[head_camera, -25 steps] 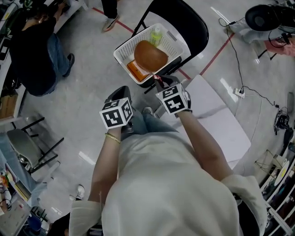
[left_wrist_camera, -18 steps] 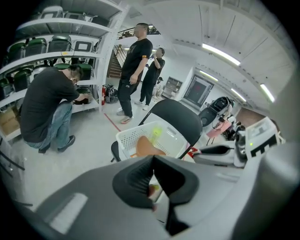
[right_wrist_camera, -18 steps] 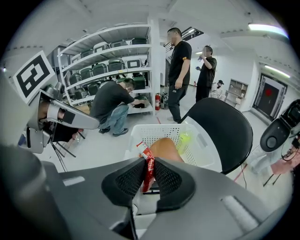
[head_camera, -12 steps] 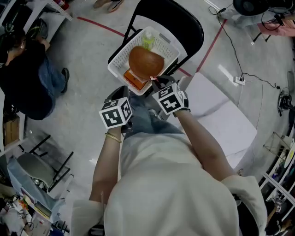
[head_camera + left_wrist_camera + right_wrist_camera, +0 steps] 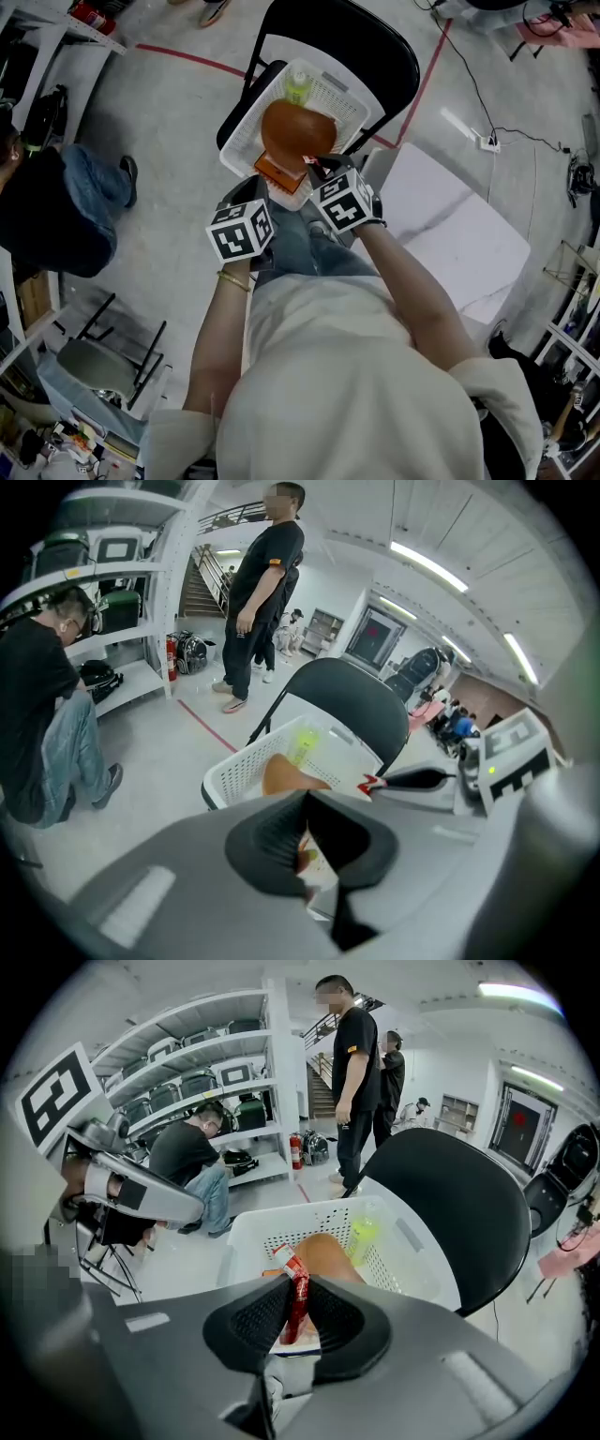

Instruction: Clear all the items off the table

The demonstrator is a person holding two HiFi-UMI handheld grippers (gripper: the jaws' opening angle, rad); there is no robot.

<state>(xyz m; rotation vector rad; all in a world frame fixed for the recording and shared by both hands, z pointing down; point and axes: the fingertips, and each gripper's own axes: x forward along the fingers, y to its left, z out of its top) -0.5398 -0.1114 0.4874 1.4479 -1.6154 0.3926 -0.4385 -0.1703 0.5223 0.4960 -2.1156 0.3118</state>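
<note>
two claws hang side by side below the person's chest in the head view, both pointing toward a white basket (image 5: 352, 98) at 12 o'clock. the basket sits on the seat of a black chair (image 5: 375, 47) that stands on the grey floor (image 5: 178, 122).

the left claw (image 5: 305, 808) has its pads pressed together with nothing between them. it sits at about 8 o'clock from the basket, short of the rim.

the right claw (image 5: 298, 1290) is clamped on a thin red packet (image 5: 291, 1265). the packet stands upright between the pads, and its top end pokes out above them. in the head view this claw is at the basket's 6 o'clock rim, with the packet just over that edge.

three things lie in the basket:
- a brown round item (image 5: 295, 131) is in the middle.
- a green bottle (image 5: 298, 86) is at 12 o'clock from it, toward the chair back.
- an orange box (image 5: 278, 171) is at 6 o'clock from it, partly under the brown item.

the white counter (image 5: 450, 234) lies at 3 o'clock from the claws, just beside the chair. the part of it that shows is bare.

one person in black (image 5: 47, 216) crouches on the floor at 9 o'clock, well apart from the chair. another in black (image 5: 356, 1063) stands beyond the chair at 12 o'clock in the right gripper view. grey shelves (image 5: 187, 1063) run along the wall at 10 o'clock there. a red line (image 5: 187, 58) crosses the floor behind the chair.
</note>
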